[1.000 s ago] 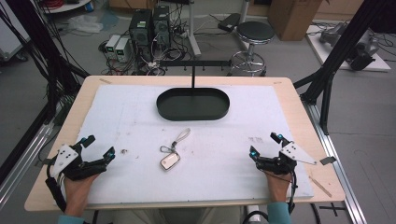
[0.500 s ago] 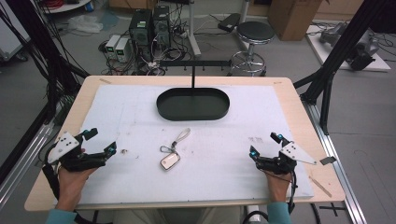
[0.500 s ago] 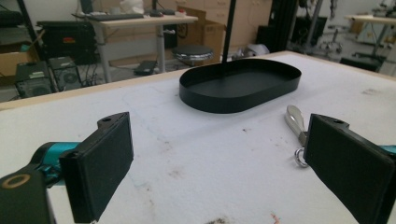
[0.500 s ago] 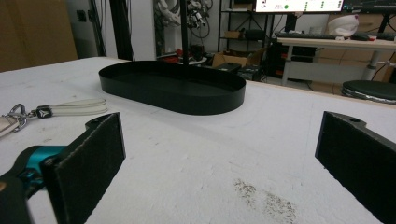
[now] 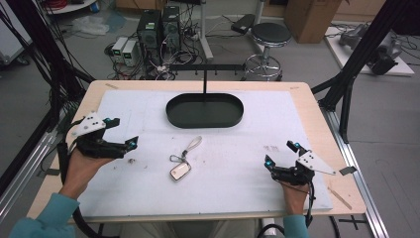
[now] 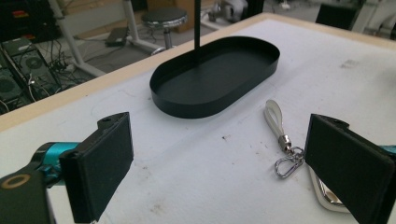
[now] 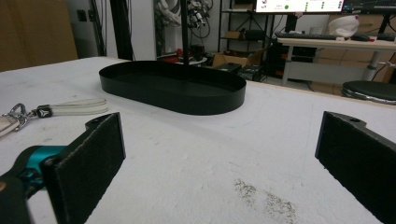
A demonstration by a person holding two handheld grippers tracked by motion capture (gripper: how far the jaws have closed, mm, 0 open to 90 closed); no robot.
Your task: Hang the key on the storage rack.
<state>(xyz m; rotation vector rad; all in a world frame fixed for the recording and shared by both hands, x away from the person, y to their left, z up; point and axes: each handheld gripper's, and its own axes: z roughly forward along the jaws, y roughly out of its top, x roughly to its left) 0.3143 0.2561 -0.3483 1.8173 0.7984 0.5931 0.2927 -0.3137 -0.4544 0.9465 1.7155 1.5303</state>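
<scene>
A key fob (image 5: 180,170) with a metal clasp and a white strap (image 5: 193,144) lies on the white mat, in front of the black oval tray (image 5: 204,121). My left gripper (image 5: 120,133) hovers open over the mat's left part, left of the fob. In the left gripper view the strap (image 6: 274,115) and clasp (image 6: 286,162) lie ahead by the right jaw, and the tray (image 6: 187,104) sits beyond. My right gripper (image 5: 281,154) rests open near the mat's front right. In the right gripper view the tray (image 7: 173,97) is ahead and the strap (image 7: 74,107) at far left.
A thin black post (image 5: 204,79) with a crossbar rises from the tray's back. The white mat (image 5: 237,173) covers most of the wooden table (image 5: 317,119). A stool (image 5: 271,35) and computer boxes (image 5: 158,25) stand on the floor behind the table.
My left gripper has lifted and moved forward and right, toward the key fob. The right gripper has stayed in place.
</scene>
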